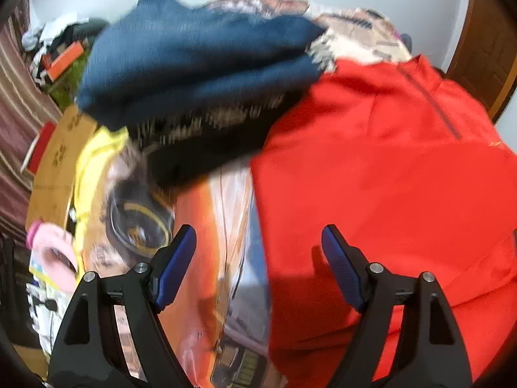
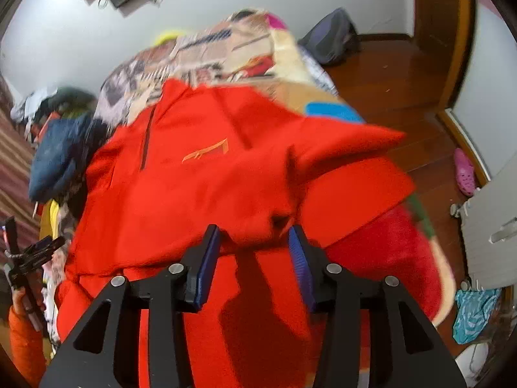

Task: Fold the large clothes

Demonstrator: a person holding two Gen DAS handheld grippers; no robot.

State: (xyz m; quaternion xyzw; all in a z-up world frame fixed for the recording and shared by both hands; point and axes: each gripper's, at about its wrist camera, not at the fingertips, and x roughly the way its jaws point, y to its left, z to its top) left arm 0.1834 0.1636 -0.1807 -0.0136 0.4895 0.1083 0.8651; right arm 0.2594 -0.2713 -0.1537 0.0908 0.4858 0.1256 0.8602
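My right gripper (image 2: 253, 242) has its blue-padded jaws partly apart, a bunched fold of the bright red zip-neck fleece top (image 2: 200, 187) between them, the pads not pressing on it. My left gripper (image 1: 258, 252) hangs with jaws wide apart and empty above the top's edge. The top lies spread on the patterned blanket (image 2: 206, 55). Beyond it sits a folded dark blue knit garment (image 1: 200, 61).
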